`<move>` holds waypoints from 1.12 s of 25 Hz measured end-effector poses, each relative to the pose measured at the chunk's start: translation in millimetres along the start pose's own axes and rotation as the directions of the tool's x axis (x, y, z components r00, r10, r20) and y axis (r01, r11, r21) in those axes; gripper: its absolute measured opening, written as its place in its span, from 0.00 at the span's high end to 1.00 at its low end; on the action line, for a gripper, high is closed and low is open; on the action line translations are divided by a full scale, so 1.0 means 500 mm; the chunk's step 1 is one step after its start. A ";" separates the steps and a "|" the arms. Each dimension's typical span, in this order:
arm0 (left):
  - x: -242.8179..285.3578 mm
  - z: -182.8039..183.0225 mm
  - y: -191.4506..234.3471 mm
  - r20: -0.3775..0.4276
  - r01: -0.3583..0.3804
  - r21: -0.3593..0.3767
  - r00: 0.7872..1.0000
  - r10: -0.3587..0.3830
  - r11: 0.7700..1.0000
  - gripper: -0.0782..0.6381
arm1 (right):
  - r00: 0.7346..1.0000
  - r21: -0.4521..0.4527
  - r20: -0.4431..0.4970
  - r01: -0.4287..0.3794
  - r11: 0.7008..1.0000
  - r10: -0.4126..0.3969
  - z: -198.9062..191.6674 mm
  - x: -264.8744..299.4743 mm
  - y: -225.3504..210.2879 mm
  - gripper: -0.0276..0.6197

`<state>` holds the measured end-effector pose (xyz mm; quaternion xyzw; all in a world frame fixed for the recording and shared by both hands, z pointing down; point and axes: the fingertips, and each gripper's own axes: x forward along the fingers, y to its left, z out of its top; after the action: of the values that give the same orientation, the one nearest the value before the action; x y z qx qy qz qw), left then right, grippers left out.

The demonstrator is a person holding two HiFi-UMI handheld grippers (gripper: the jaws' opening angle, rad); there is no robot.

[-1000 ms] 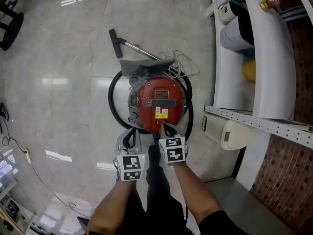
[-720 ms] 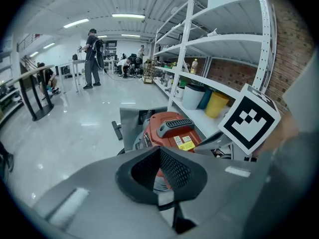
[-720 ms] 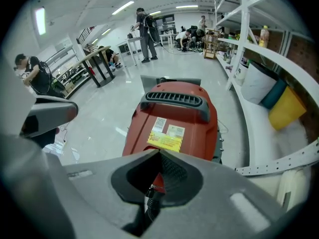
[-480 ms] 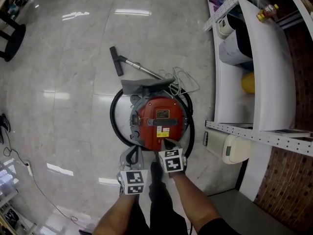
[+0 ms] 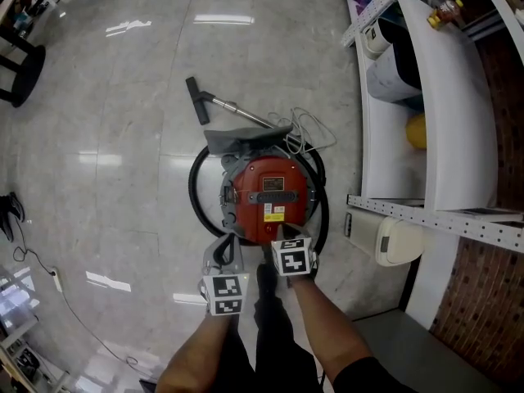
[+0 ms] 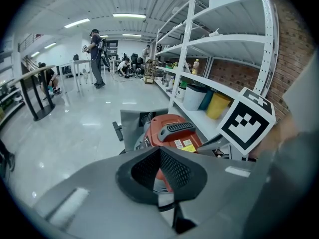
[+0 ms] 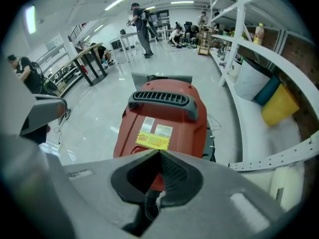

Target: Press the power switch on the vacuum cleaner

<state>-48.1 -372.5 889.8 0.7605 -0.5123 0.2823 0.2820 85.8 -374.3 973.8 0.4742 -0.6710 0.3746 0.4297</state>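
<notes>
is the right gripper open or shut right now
Shut. The right gripper has its jaw tips meeting with nothing between them, pointing at the red vacuum cleaner.

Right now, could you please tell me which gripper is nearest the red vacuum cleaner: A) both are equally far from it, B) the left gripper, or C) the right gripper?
C: in the head view the right gripper is at the near edge of the red vacuum cleaner, while the left gripper sits farther back and off to the side.
</notes>
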 end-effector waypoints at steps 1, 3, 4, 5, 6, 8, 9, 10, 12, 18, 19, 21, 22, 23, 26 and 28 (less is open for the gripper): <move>-0.002 0.008 0.000 0.004 -0.002 0.001 1.000 0.002 1.000 0.87 | 1.000 0.003 0.014 -0.001 1.000 0.001 0.012 -0.010 -0.005 0.97; -0.008 0.023 -0.002 0.006 -0.006 0.002 1.000 0.006 1.000 0.87 | 0.999 -0.007 0.041 -0.006 1.000 0.007 0.031 -0.033 -0.010 0.97; -0.014 0.029 -0.006 0.003 -0.006 0.001 1.000 0.006 1.000 0.87 | 0.999 -0.007 0.048 -0.007 1.000 0.007 0.036 -0.048 -0.012 0.97; -0.021 0.034 -0.012 0.000 -0.005 0.000 1.000 0.005 1.000 0.87 | 0.999 -0.002 0.051 -0.006 1.000 0.006 0.037 -0.064 -0.015 0.97; -0.029 0.040 -0.016 -0.002 -0.007 0.000 1.000 0.007 1.000 0.87 | 0.998 0.005 0.055 -0.007 1.000 0.006 0.038 -0.080 -0.017 0.97; -0.046 0.054 -0.021 -0.003 -0.016 0.003 1.000 0.016 1.000 0.87 | 0.998 0.012 0.063 -0.014 1.000 0.014 0.039 -0.107 -0.017 0.97; -0.055 0.062 -0.022 -0.003 -0.022 0.007 1.000 0.022 1.000 0.87 | 0.998 0.009 0.066 -0.020 1.000 0.019 0.040 -0.121 -0.015 0.97; -0.064 0.069 -0.025 -0.003 -0.030 0.014 1.000 0.030 0.999 0.87 | 0.997 0.003 0.070 -0.025 1.000 0.025 0.040 -0.135 -0.014 0.97; -0.082 0.082 -0.030 -0.001 -0.045 0.019 0.999 0.045 0.999 0.87 | 0.996 -0.006 0.082 -0.029 1.000 0.029 0.036 -0.163 -0.017 0.97; -0.157 0.117 -0.055 0.014 -0.072 -0.009 0.997 0.072 0.997 0.87 | 0.990 -0.030 0.136 -0.045 0.999 0.048 0.034 -0.251 -0.011 0.97; -0.172 0.116 -0.056 0.011 -0.080 -0.015 0.997 0.080 0.997 0.87 | 0.988 -0.033 0.144 -0.055 0.998 0.059 0.035 -0.269 -0.005 0.97; -0.202 0.107 -0.058 -0.001 -0.100 -0.027 0.995 0.100 0.995 0.87 | 0.985 -0.042 0.156 -0.072 0.996 0.078 0.037 -0.304 0.004 0.97; -0.218 0.097 -0.059 -0.011 -0.109 -0.028 0.994 0.108 0.994 0.87 | 0.984 -0.045 0.160 -0.077 0.996 0.083 0.033 -0.319 0.004 0.97; -0.235 0.085 -0.062 -0.025 -0.115 -0.030 0.993 0.114 0.993 0.87 | 0.983 -0.043 0.161 -0.080 0.996 0.086 0.025 -0.333 0.004 0.97; -0.288 0.034 -0.069 -0.072 -0.131 -0.046 0.989 0.127 0.990 0.87 | 0.985 -0.035 0.151 -0.081 0.996 0.086 -0.016 -0.364 0.004 0.97; -0.319 0.006 -0.070 -0.092 -0.139 -0.059 0.987 0.134 0.989 0.87 | 0.985 -0.036 0.151 -0.077 0.996 0.082 -0.037 -0.380 0.002 0.97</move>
<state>-65.0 -264.5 768.2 0.7009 -0.5592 0.3173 0.3088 123.1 -297.6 803.0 0.4677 -0.7257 0.3441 0.3690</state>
